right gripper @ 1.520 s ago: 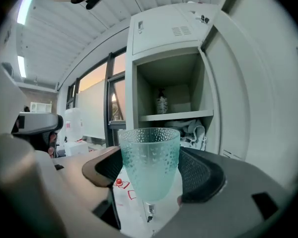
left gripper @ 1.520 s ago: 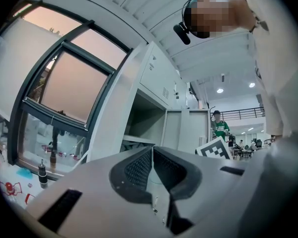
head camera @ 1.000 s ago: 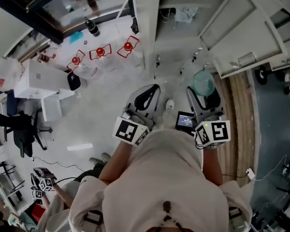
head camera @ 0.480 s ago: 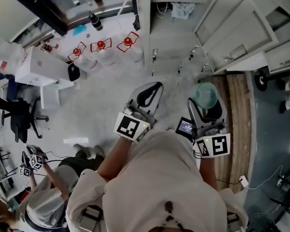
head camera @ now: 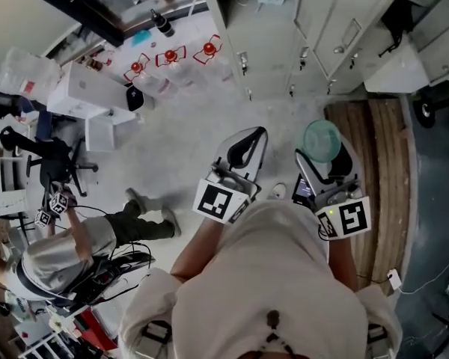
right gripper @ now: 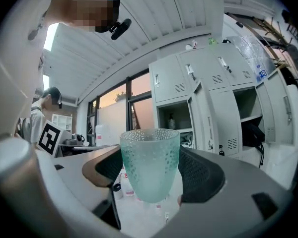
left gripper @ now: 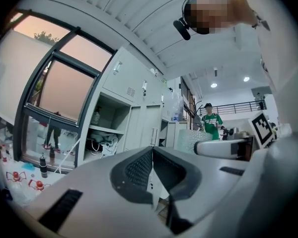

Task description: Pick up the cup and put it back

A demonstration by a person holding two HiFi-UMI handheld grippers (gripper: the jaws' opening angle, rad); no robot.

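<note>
Left gripper (head camera: 254, 137) and right gripper (head camera: 323, 145): pale grey shells, black ribbed pads (left gripper: 139, 170), black-and-white marker cubes (head camera: 222, 200) behind jaws. Beige short-sleeved top (head camera: 269, 275).

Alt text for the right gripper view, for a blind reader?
A translucent teal cup with a bumpy surface stands upright, held by the right gripper between its dark padded jaws. Behind it stand grey lockers, some open, and a window.

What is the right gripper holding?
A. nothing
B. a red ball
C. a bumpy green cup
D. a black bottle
C: the right gripper view shows the cup upright and clamped between the jaws of the right gripper.
</note>
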